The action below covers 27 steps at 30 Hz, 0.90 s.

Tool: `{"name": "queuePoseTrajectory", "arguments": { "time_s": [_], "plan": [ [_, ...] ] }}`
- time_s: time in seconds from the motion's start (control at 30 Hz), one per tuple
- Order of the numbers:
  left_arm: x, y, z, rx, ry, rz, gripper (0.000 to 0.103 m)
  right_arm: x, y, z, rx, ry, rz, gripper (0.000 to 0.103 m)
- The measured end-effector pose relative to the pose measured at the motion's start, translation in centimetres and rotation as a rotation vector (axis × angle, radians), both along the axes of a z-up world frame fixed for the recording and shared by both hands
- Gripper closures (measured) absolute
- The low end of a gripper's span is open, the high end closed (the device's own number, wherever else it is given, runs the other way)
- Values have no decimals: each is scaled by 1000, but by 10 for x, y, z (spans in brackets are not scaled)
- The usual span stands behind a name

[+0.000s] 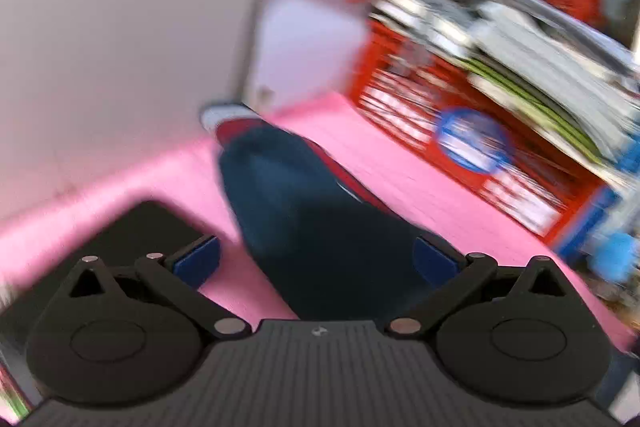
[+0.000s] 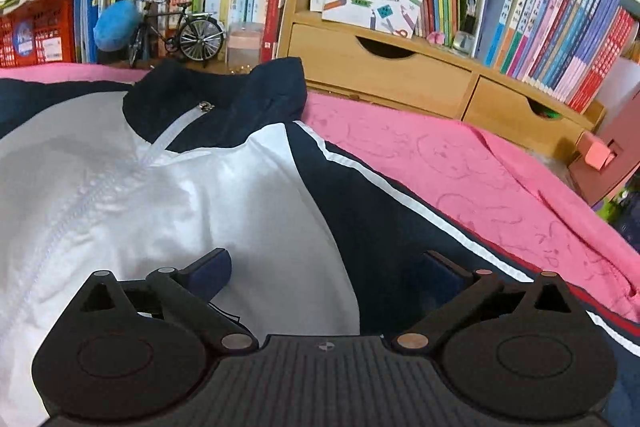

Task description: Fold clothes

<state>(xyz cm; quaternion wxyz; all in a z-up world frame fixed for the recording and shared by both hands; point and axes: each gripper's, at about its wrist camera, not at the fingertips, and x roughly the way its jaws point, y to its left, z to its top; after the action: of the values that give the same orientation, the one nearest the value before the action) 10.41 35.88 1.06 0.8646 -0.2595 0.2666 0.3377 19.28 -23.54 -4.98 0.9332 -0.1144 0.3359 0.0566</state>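
A white and navy zip jacket [image 2: 224, 187] lies front up on a pink cloth [image 2: 460, 163], collar [image 2: 224, 95] toward the bookshelf. Its right sleeve [image 2: 420, 219], navy with white and red stripes, stretches out to the lower right. My right gripper [image 2: 320, 267] hovers over the chest and sleeve seam, open, nothing between its fingers. The left wrist view is blurred: a navy sleeve [image 1: 304, 203] with a red stripe and a white cuff [image 1: 224, 113] runs across the pink cloth [image 1: 420, 187]. My left gripper [image 1: 316, 259] is open above the sleeve's near part, not pinching it.
A wooden drawer unit [image 2: 384, 75] and rows of books [image 2: 540, 11] stand behind the cloth. A model bicycle [image 2: 176, 31], a blue pompom [image 2: 116, 23] and a red crate [image 1: 460, 131] sit at the back. A dark flat object [image 1: 140, 227] lies by the left gripper, near a pale wall [image 1: 120, 27].
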Motion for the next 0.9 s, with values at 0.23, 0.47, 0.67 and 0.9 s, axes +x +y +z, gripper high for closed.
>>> {"name": "queuePoseTrajectory", "arguments": {
  "time_s": [0.23,0.47,0.67,0.9],
  "plan": [
    [38,78,-16,-117,124,0,0,4,-11,-4,83,9,-30,0],
    [64,72,-12,38,132,-67,56,5,-13,-5,105,10,-51,0],
    [69,44,21,388,103,-38,71,8,-3,-4,42,-11,-57,0],
    [86,26,37,687,172,10,66,35,12,-3,24,2,-24,0]
  ]
}}
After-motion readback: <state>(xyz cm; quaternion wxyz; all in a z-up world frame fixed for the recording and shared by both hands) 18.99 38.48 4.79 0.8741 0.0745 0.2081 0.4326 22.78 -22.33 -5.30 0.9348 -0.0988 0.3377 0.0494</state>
